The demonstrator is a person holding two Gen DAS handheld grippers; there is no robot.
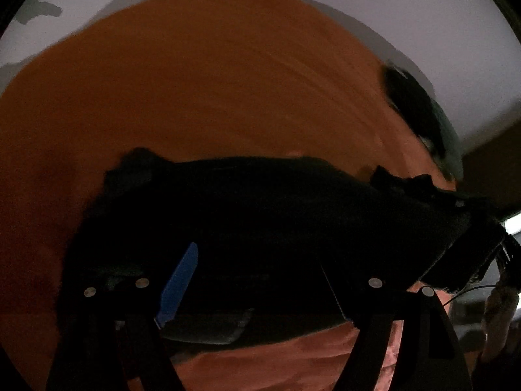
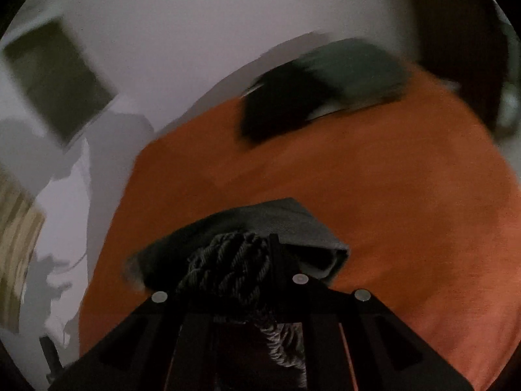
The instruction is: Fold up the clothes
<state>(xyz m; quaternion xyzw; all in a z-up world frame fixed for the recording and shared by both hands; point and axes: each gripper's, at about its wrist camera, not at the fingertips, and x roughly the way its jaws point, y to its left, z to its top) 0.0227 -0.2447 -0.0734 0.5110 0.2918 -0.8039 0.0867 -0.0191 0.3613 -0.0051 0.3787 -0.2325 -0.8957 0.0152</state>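
A dark garment [image 1: 260,215] is stretched between the two claws above the orange bed [image 1: 195,81], its long axis running side to side. The right claw [image 2: 241,260] is clenched on a bunched knit part; the left claw [image 1: 257,280] seems to pinch the cloth, though darkness hides it. A fold looks under way; next, lay it flat. A folded pile [image 2: 325,88] rests near the far edge.

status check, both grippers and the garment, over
Left gripper spread wide over the black garment, grip unclear. Right gripper shut on bunched dark knit. Folded pile sits far across the orange cover.
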